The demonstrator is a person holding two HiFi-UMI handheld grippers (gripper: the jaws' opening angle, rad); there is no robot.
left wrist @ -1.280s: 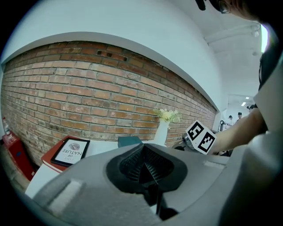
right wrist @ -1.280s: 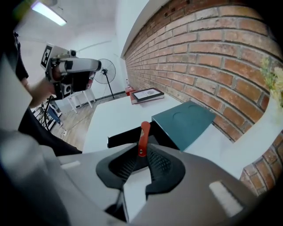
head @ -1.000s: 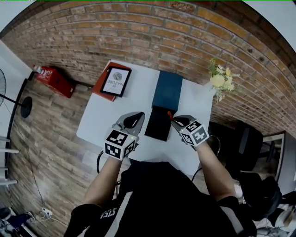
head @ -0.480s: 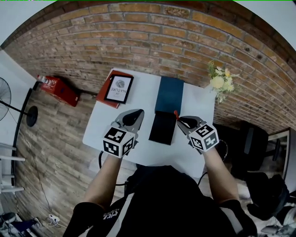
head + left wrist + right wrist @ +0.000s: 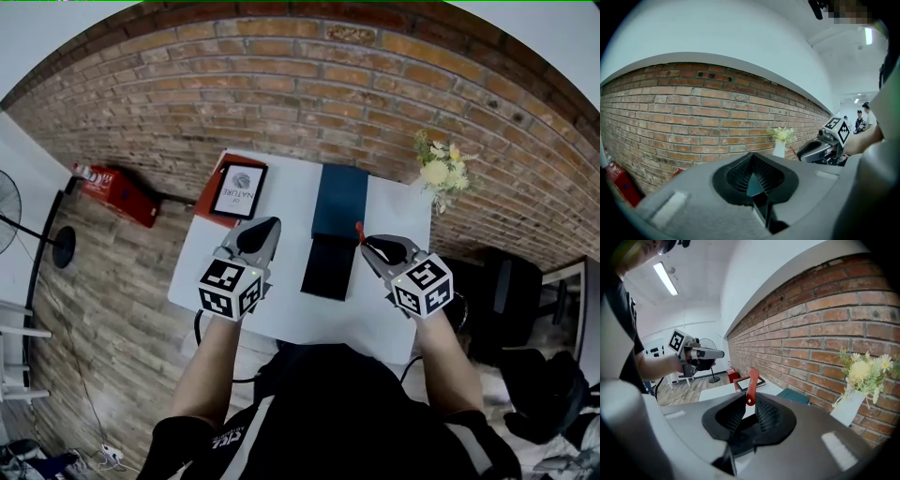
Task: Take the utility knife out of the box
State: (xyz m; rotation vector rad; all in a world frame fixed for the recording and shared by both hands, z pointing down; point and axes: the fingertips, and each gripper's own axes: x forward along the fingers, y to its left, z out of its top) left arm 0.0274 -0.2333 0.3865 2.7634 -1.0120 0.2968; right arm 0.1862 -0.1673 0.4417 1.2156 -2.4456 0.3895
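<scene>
Extraction appears done: the slim red utility knife (image 5: pixel 751 386) is pinched by one end between the right gripper's (image 5: pixel 749 401) jaw tips and held clear, just right of the black rectangular box (image 5: pixel 328 267), whose dark teal lid (image 5: pixel 340 199) lies open. The left gripper (image 5: pixel 754 180), closed and empty, is held left of it, judged unneeded.

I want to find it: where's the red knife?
Head view, right side: the right gripper pinches the red knife beside the black box.

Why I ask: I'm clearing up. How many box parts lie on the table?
2: a teal part at the table's far edge, middle; a black part right in front of it. None seems hidden.
</scene>
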